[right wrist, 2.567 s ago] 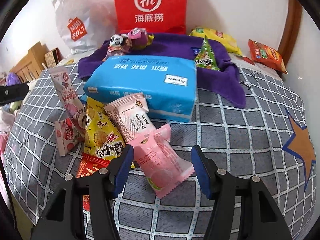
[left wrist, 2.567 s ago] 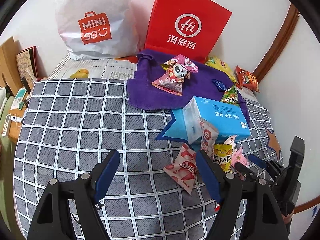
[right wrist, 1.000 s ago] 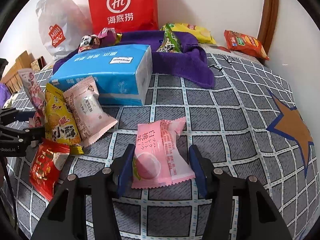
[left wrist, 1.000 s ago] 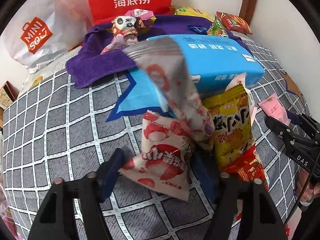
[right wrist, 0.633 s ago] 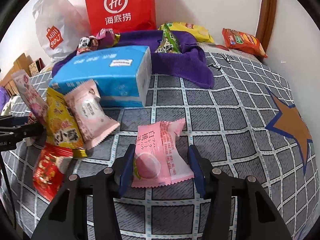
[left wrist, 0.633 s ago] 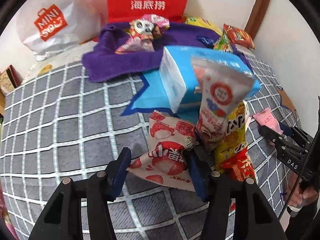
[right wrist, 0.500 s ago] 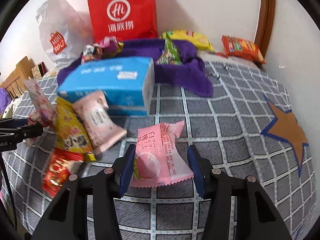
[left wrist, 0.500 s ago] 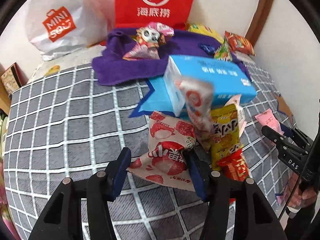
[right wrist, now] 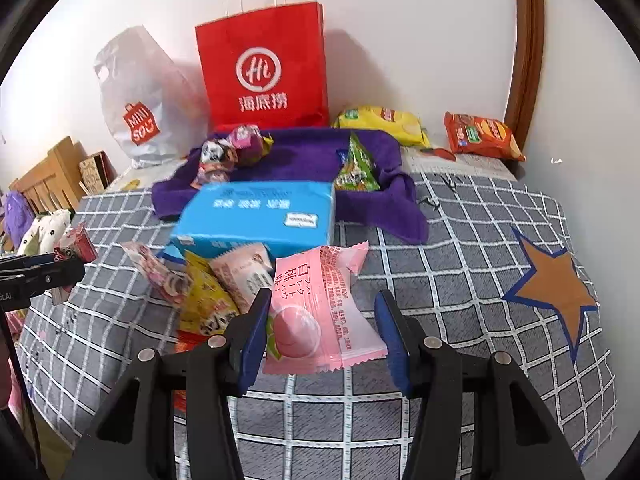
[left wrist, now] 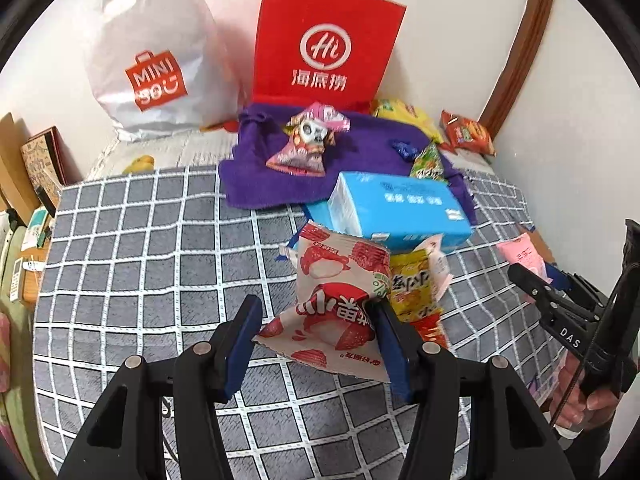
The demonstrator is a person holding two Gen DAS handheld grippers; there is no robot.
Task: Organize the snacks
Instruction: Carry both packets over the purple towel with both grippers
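My left gripper [left wrist: 316, 330] is shut on a red-and-white strawberry snack packet [left wrist: 338, 300] and holds it lifted above the checked bedspread. My right gripper [right wrist: 322, 332] is shut on a pink peach snack packet [right wrist: 316, 312], also lifted. A blue tissue pack [left wrist: 396, 210] lies behind; it also shows in the right wrist view [right wrist: 260, 212]. A yellow packet [left wrist: 412, 284] and other small packets [right wrist: 208, 292] lie in front of it. The right gripper shows in the left wrist view [left wrist: 560, 304] with the pink packet [left wrist: 522, 254].
A purple towel [right wrist: 304, 152] holds a panda packet [left wrist: 308, 140] and a green packet [right wrist: 356, 164]. A red paper bag [left wrist: 324, 44] and a white Miniso bag [left wrist: 152, 64] stand at the wall. Yellow and orange chip bags [right wrist: 480, 136] lie at the back right.
Both grippers have risen and drawn back with their packets. The tall packet that leaned against the tissue pack has fallen over among the pile.
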